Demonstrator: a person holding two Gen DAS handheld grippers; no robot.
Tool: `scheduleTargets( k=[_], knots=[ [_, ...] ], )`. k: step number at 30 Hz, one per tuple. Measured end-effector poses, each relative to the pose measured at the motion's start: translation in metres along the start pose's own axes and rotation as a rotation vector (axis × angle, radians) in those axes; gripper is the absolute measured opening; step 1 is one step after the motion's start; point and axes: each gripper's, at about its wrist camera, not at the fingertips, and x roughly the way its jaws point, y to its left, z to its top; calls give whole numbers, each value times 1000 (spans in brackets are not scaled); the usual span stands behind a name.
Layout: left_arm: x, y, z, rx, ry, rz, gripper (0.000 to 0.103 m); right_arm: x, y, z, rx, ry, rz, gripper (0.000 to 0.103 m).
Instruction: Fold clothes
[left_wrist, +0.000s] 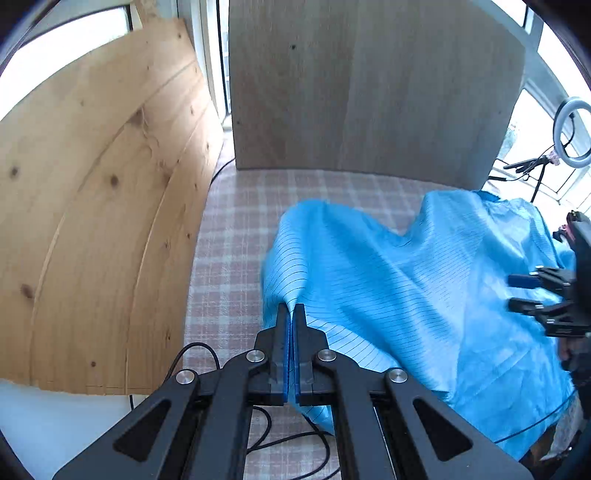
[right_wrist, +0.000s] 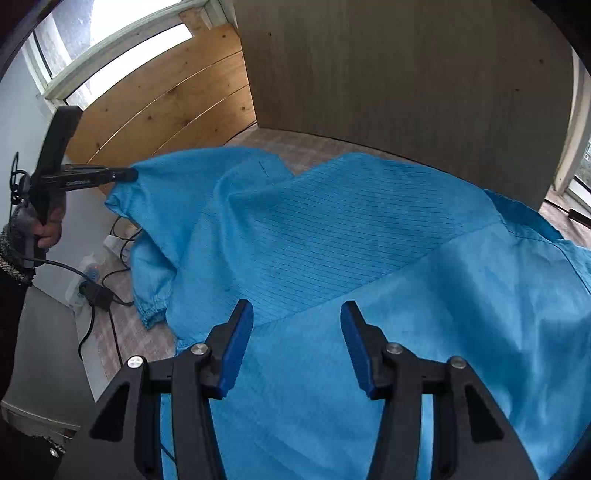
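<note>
Both tongs are over the bed, and they are doing different jobs. Left gripper is pinched tight on a ridge of the blue striped garment, lifting that edge off the checked bed cover so the cloth tents up toward its jaws; from the right wrist view the same tool reaches in beside the pine board, its tip buried in the garment's far corner, with the person's hand wrapped round the handle. Right gripper hovers over the near part of the garment with its jaws standing about half apart and nothing between them, only flat cloth beneath. The garment lies spread across most of the cover in front of the grey wood panel, one elastic-cuffed sleeve trailing toward the cables and power strip on the pine-board side. To my eye this is the start of a fold: one edge is caught, the other is not yet. Next the right gripper needs to drop onto a matching edge or hem and close, so both corners can be carried over together; a lone pull risks dragging the whole garment askew.
</note>
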Motion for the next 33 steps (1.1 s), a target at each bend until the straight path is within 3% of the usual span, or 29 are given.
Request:
scheduleTargets(
  k=[3,6,8,10,16,20,23,27,30,33],
  knots=[
    [-33,0,3,0,-53,-23,0,55,2,17,40,78,29,49],
    [-64,-5,-3,-3,-98,-95,0,92,1,26,46,141,-29,49],
    [-75,-14,-17,29,-99,-93,1,93,1,31,35,124,-47,49],
    [-70,-19,-32,60,-49,-52,2,88,-2,32,47,132,-42,49],
    [-20,-7,-57,24,92,21,8,31,-6,18,56,70,29,49],
    [8,-5,-58,25,113,36,1,-24,-12,1,64,11,29,49],
    [8,-9,-55,4,89,12,1,-63,-18,-17,79,-24,21,49],
    [-30,-47,-49,71,0,-28,1,-107,-34,-49,109,-44,-2,49],
    [-78,-95,-53,153,-69,-84,1,-142,-52,-75,153,-63,7,49],
    [-121,-158,-78,229,-105,-146,1,-178,-75,-98,228,-109,27,49]
  ],
)
